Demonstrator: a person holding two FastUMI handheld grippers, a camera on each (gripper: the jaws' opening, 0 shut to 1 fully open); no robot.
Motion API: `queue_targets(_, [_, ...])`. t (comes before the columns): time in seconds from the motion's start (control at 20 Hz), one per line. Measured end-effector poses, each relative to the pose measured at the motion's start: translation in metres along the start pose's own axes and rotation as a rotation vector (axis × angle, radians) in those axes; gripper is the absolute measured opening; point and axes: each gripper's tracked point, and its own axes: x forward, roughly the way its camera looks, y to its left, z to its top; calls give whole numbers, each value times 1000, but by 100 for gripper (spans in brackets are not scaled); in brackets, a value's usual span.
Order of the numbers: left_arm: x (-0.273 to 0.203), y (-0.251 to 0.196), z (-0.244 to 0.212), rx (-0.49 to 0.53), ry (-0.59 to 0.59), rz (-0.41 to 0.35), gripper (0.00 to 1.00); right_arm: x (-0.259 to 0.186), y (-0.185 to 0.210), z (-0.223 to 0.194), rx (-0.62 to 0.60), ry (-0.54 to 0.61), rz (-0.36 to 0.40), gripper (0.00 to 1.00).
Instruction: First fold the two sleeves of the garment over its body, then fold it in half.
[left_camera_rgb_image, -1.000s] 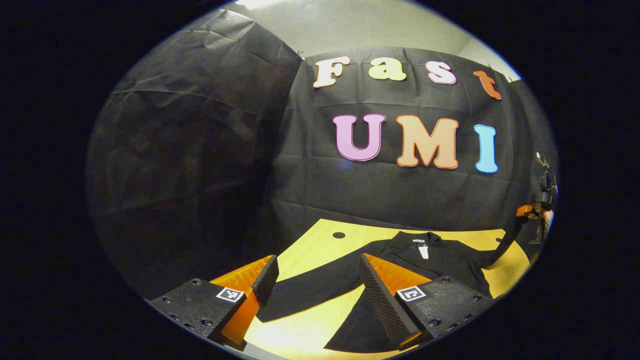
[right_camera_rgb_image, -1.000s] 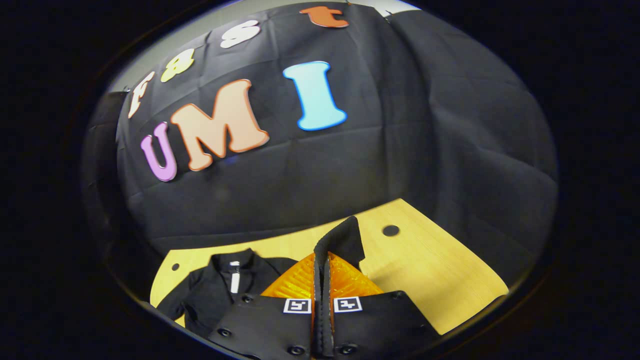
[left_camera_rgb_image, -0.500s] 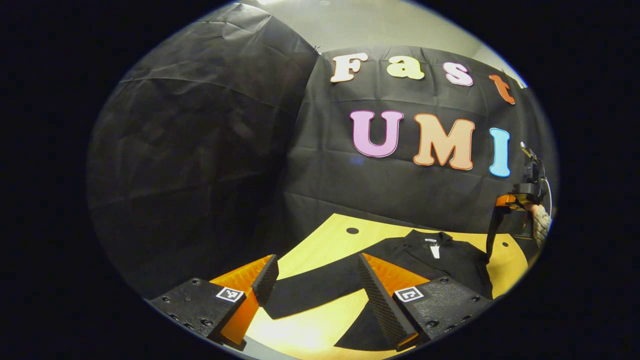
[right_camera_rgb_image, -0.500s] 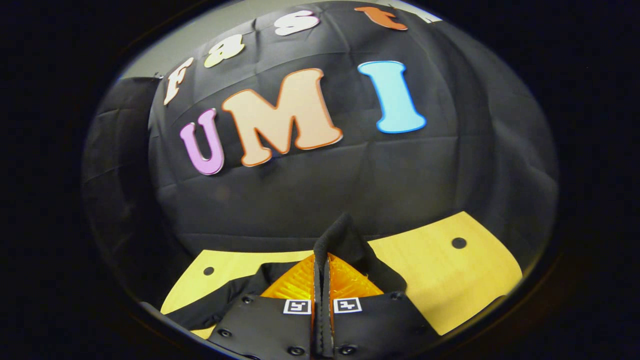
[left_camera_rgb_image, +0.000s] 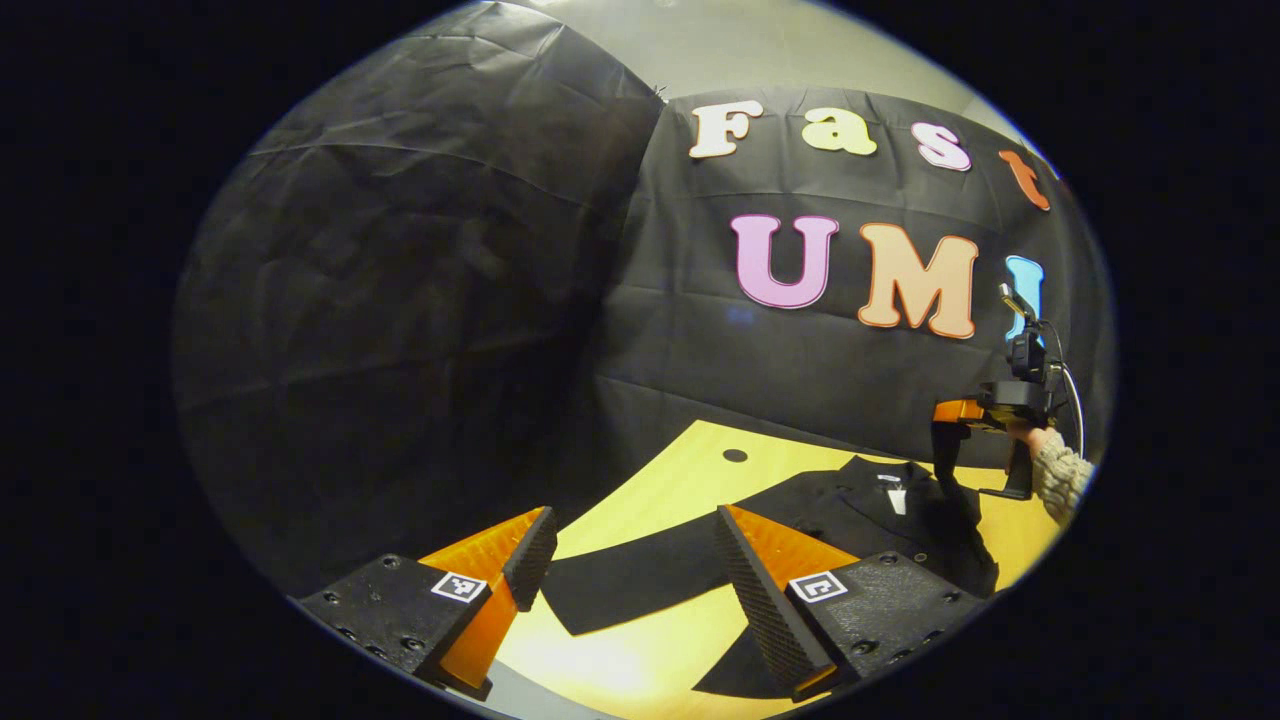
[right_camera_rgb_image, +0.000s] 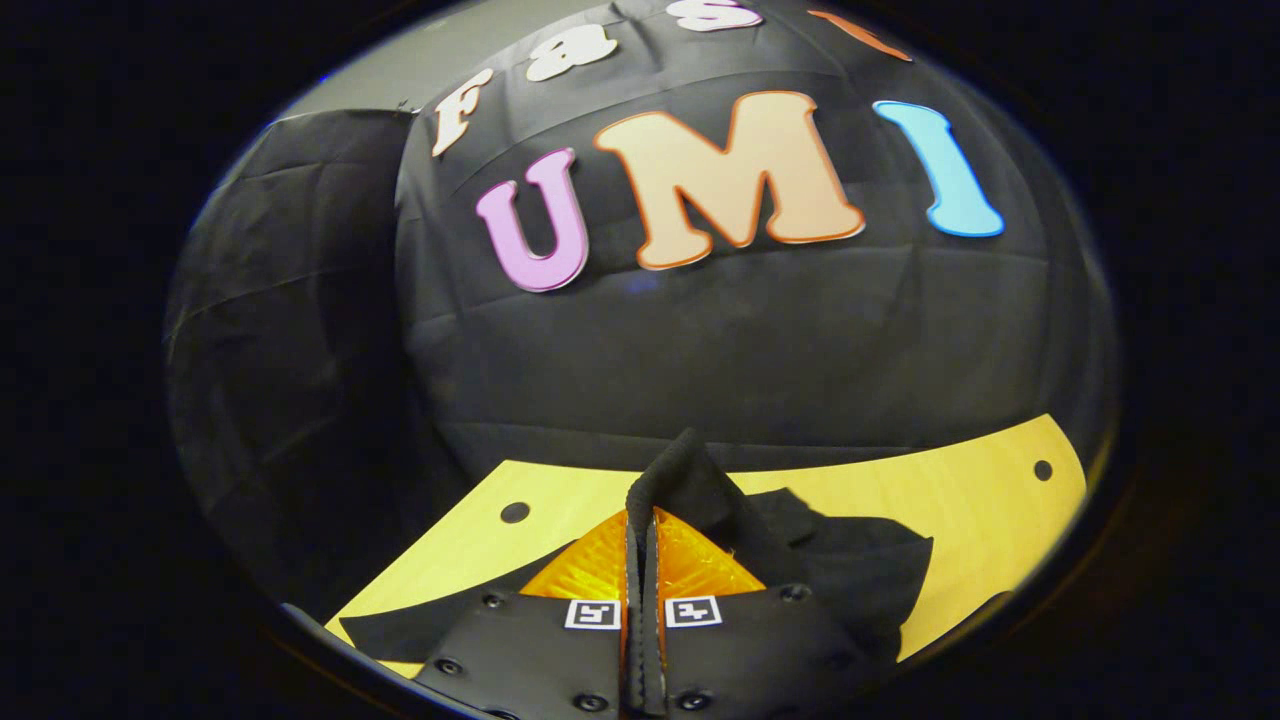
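Observation:
A black long-sleeved garment (left_camera_rgb_image: 850, 505) lies flat on the yellow wooden table (left_camera_rgb_image: 690, 465). One sleeve (left_camera_rgb_image: 625, 588) stretches toward the near left, under my open left gripper (left_camera_rgb_image: 632, 548), which has nothing between its fingers. My right gripper (right_camera_rgb_image: 645, 522) is shut on the cuff of the other sleeve (right_camera_rgb_image: 685, 478), and the cloth sticks up past its fingertips. In the left gripper view that right gripper (left_camera_rgb_image: 985, 412) is at the far right, above the garment's body. The lifted sleeve (left_camera_rgb_image: 948, 462) hangs from it, and a hand in a knit cuff (left_camera_rgb_image: 1058, 475) holds it.
The table (right_camera_rgb_image: 990, 495) has small round dark holes (right_camera_rgb_image: 514, 512) near its far corners (left_camera_rgb_image: 735, 455). Black cloth walls stand close behind it and to the left. More of the garment (right_camera_rgb_image: 860, 565) lies below and to the right of the right gripper.
The right gripper has carried the held sleeve up and inward, from beside the garment to above its body. The left gripper stays open over the other sleeve, its view shifted slightly.

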Motion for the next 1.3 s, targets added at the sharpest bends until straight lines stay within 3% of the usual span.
queue_targets(0.3, [0, 18, -18, 13, 11, 41, 92, 57, 30, -65, -86, 114, 16, 2])
queue_targets(0.55, [2, 25, -46, 24, 54, 49, 92, 96, 35, -121, -71, 223, 18, 2])
queue_targets(1.05, [35, 29, -82, 23, 132, 32, 95, 124, 36, -168, -78, 304, 21, 6])
queue_targets(1.3, [41, 32, -85, 27, 136, 26, 95, 113, 42, -161, -95, 300, 30, 24])
